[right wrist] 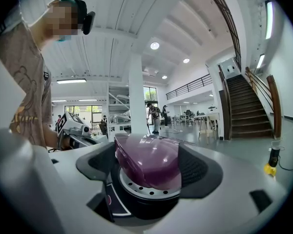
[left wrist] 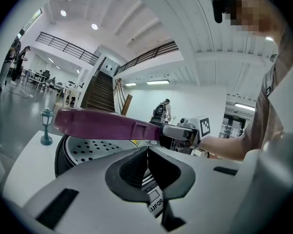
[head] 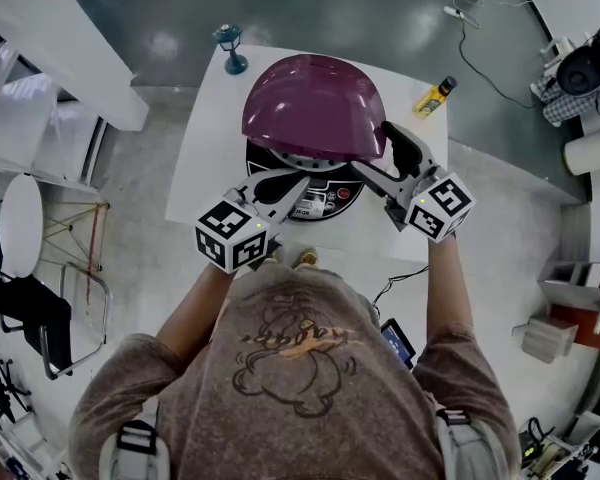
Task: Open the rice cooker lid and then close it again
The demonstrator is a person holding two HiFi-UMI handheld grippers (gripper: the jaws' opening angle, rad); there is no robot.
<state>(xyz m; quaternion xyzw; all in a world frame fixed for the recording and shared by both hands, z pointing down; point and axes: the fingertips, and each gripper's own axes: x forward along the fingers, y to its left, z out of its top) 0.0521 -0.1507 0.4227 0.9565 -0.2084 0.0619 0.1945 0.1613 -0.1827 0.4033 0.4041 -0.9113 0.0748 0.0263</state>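
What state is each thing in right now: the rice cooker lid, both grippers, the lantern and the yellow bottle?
rice cooker lid: partly open, front edge raised.
right gripper: shut on the lid's front edge.
left gripper: shut, empty, by the cooker's front panel.
lantern: upright.
yellow bottle: standing, cap on.

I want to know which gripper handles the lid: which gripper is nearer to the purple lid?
Right. The right gripper grips the purple lid at its edge, lid between its jaws. The left gripper, jaws together, is lower, by the cooker's front panel, apart from the lid.
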